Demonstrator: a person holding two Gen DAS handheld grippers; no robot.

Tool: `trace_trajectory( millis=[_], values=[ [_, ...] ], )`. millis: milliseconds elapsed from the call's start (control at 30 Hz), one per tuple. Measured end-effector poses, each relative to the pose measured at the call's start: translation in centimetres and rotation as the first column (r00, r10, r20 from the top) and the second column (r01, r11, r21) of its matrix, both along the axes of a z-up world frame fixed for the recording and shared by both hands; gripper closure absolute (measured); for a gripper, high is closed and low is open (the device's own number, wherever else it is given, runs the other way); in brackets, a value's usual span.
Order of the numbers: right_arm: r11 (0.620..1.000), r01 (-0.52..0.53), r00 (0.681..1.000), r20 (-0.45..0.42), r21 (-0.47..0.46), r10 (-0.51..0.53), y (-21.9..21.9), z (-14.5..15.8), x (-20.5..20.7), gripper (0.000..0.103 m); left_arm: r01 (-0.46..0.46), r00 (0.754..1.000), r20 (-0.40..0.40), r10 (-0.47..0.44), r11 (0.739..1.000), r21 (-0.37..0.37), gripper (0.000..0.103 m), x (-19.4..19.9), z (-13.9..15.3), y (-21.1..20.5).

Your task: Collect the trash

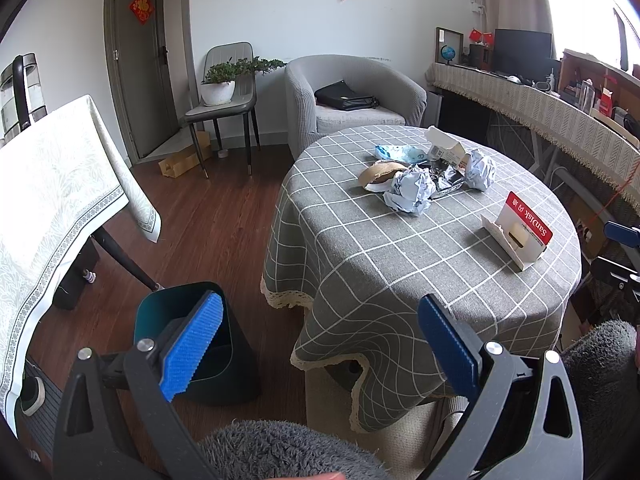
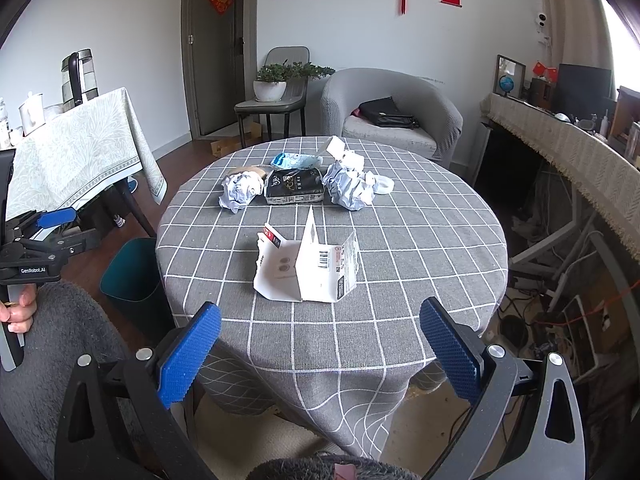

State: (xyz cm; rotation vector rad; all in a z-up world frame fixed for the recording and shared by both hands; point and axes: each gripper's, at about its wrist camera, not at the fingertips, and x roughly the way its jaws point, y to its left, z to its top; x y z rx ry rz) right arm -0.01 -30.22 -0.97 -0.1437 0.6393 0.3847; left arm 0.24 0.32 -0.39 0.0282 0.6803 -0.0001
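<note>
A round table under a grey checked cloth point(image 2: 400, 248) carries the trash. Nearest me stands a folded white SanDisk card package point(image 2: 306, 266) point(image 1: 520, 236). Farther back lie two crumpled paper balls point(image 2: 240, 190) point(image 2: 350, 186), a black packet point(image 2: 294, 186), a blue wrapper point(image 2: 294, 159), a white carton point(image 2: 340, 150) and a brown paper piece point(image 1: 382, 172). A dark teal bin point(image 1: 216, 344) point(image 2: 132, 276) sits on the floor left of the table. My left gripper point(image 1: 316, 344) is open above the bin and table edge. My right gripper point(image 2: 320, 350) is open at the near table edge, empty.
A second table with a pale patterned cloth point(image 1: 60, 184) stands at the left. Behind the round table are a grey armchair point(image 2: 394, 116) with a black bag and a chair holding a potted plant point(image 2: 272, 84). A long covered desk point(image 2: 560, 148) with cables beneath runs along the right.
</note>
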Motion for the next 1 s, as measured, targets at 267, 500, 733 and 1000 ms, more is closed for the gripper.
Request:
trace_trajectory(
  millis=[267,500,733,1000],
  values=[
    [1.000,0.000,1.000,0.002,-0.002,0.000,0.04,0.02,0.01,0.003,0.000,1.000,-0.002,0.000,1.000,-0.001,0.003,0.05,0.02,-0.01],
    [1.000,-0.001,1.000,0.002,-0.004,0.001,0.19,-0.03,-0.02,0.003,0.000,1.000,-0.003,0.000,1.000,-0.002,0.003,0.06,0.02,0.01],
    [1.000,-0.002,1.000,0.005,-0.015,0.002,0.32,-0.13,-0.24,0.003,-0.005,1.000,-0.004,0.005,1.000,-0.008,0.003,0.22,-0.70,-0.08],
    [1.000,-0.002,1.000,0.000,-0.008,0.002,0.22,0.11,-0.03,0.003,-0.006,1.000,-0.007,0.006,1.000,-0.002,0.003,0.20,-0.65,-0.12]
  ],
)
